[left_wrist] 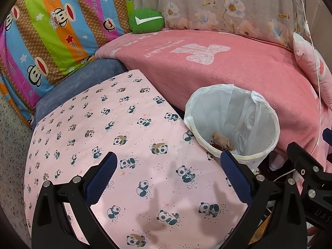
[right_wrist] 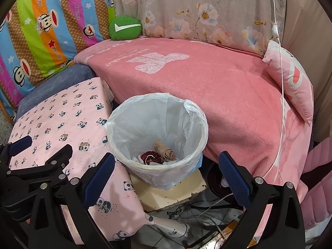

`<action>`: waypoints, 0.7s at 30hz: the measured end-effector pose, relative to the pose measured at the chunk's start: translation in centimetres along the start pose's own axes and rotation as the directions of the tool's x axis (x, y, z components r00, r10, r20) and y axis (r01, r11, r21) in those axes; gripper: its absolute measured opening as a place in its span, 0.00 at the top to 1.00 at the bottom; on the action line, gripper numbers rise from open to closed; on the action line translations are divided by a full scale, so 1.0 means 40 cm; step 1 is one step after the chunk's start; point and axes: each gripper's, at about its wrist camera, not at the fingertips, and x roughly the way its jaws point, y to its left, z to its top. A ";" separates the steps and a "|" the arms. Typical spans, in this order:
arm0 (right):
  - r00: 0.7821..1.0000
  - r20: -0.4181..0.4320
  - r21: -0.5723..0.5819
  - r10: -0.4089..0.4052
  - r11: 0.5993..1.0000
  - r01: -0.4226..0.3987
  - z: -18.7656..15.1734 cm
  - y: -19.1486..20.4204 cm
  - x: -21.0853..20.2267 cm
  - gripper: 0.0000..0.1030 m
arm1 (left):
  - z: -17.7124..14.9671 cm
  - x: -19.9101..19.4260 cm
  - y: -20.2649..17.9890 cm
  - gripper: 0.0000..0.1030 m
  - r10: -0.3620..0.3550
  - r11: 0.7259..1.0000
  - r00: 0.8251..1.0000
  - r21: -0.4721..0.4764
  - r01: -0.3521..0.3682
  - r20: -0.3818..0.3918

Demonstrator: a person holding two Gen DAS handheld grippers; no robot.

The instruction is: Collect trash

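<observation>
Trash already lies in the bin: one crumpled brown paper wad, one dark red scrunched item beside it, and some white scraps at the bottom, too mixed to count. One bin, with one white plastic liner, stands on a pale slab to the right of the bench, hard against the pink blanket of the bed behind. Bench cloth with panda print carries no loose item in either view. Left claw hovers over the near bench, released, jaws wide, nothing between them. Right claw hovers near the bin's near rim, likewise released and empty. Judgement: deposit step appears complete, and collection is at or near its end. Next move calls for a search for remaining litter. None is evident on bench or bed. One green cushion at the far left and one pink pillow at the right are furnishings, not trash.
</observation>
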 end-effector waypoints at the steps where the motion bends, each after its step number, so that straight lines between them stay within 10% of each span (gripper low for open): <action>1: 1.000 0.000 0.000 0.000 1.000 0.000 0.000 0.000 0.000 0.04 | 0.000 0.000 0.000 0.07 0.001 1.000 1.000 0.000 -0.001 0.001; 21: 1.000 0.004 0.004 -0.003 1.000 0.003 0.001 -0.005 -0.003 0.04 | 0.004 -0.005 -0.005 0.07 0.001 1.000 1.000 0.003 -0.001 0.006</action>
